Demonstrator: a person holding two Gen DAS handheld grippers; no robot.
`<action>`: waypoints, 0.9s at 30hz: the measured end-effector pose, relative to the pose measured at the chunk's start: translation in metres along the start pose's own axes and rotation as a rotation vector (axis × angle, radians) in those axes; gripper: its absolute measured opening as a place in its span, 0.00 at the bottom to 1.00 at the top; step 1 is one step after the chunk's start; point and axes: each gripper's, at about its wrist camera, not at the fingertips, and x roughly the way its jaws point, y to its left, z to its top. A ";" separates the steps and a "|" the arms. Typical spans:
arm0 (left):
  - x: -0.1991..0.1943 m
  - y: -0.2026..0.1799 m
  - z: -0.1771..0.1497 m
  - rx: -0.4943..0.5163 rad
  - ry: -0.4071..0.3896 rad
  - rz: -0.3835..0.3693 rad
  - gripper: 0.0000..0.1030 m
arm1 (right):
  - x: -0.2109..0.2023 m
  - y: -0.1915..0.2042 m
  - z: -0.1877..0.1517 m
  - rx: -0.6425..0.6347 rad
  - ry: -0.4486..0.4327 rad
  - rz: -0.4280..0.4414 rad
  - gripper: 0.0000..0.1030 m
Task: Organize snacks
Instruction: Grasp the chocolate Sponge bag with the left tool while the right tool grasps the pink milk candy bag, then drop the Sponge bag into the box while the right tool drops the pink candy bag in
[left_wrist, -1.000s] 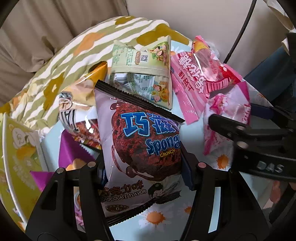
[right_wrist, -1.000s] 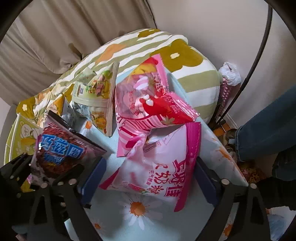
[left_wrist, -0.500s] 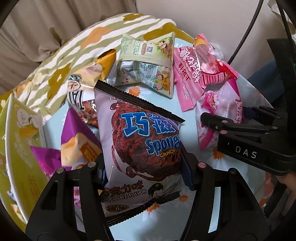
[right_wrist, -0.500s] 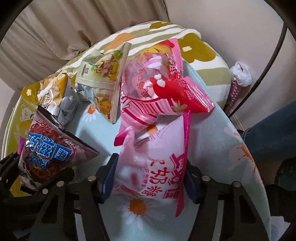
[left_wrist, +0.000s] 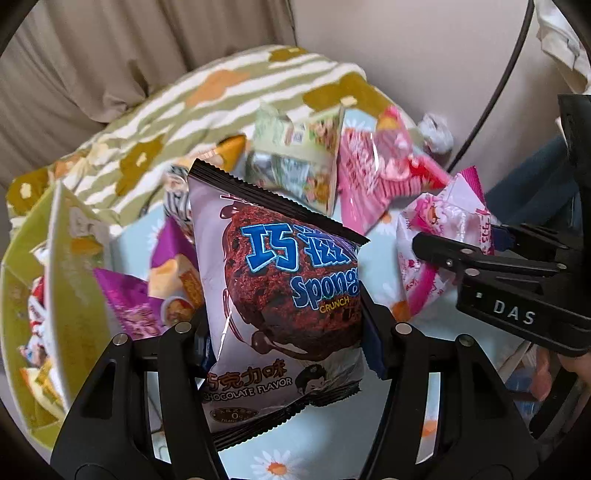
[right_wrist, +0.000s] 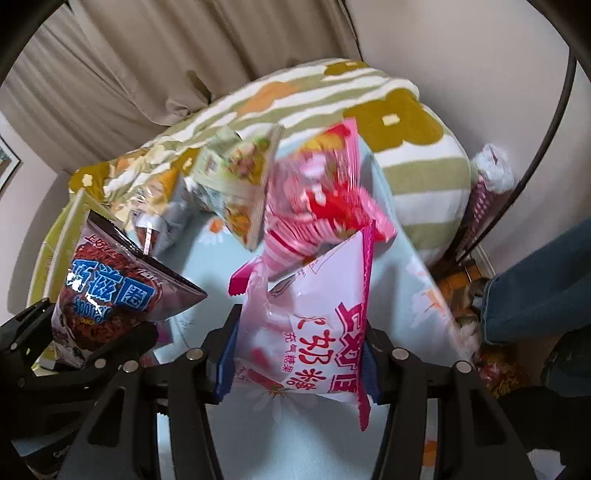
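My left gripper (left_wrist: 286, 332) is clamped on a purple chocolate sponge-crunch packet (left_wrist: 280, 295), which stands upright between the blue pads and fills the centre of the left wrist view, its black serrated top edge tilting down toward 3 o'clock. My right gripper (right_wrist: 297, 354) has just been closing, and its blue pads now press on both sides of a pink and white candy bag (right_wrist: 314, 325), with the bag's bright pink sealed edge running along the 3 o'clock side. In the left wrist view that same gripper enters from 3 o'clock, black with white letters on its body, holding the pink bag near 2 o'clock. Both packets hang above a pale blue daisy-print cloth (left_wrist: 325, 454). Loose snacks lie on the cloth: a green snack pouch (left_wrist: 303, 162) at 12 o'clock, a pink and red striped packet (left_wrist: 373, 177) touching it at 1 o'clock, and purple wrappers (left_wrist: 129, 295) at 9 o'clock. A yellow-green box (left_wrist: 70, 295) stands open at the 9 o'clock edge with small packets inside. Behind the pile, a green, white and mustard flower-striped cushion (right_wrist: 406, 122) rests against a beige curtain (right_wrist: 184, 55). In the right wrist view, a person's blue-jeaned leg (right_wrist: 535, 288) shows at 3 o'clock.
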 end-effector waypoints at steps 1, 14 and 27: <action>-0.006 -0.001 0.001 -0.009 -0.012 0.005 0.58 | -0.006 0.000 0.002 -0.011 -0.008 0.007 0.49; -0.102 0.048 0.015 -0.262 -0.203 0.143 0.58 | -0.061 0.059 0.049 -0.272 -0.075 0.184 0.49; -0.148 0.192 -0.021 -0.472 -0.277 0.298 0.58 | -0.046 0.218 0.071 -0.463 -0.094 0.378 0.49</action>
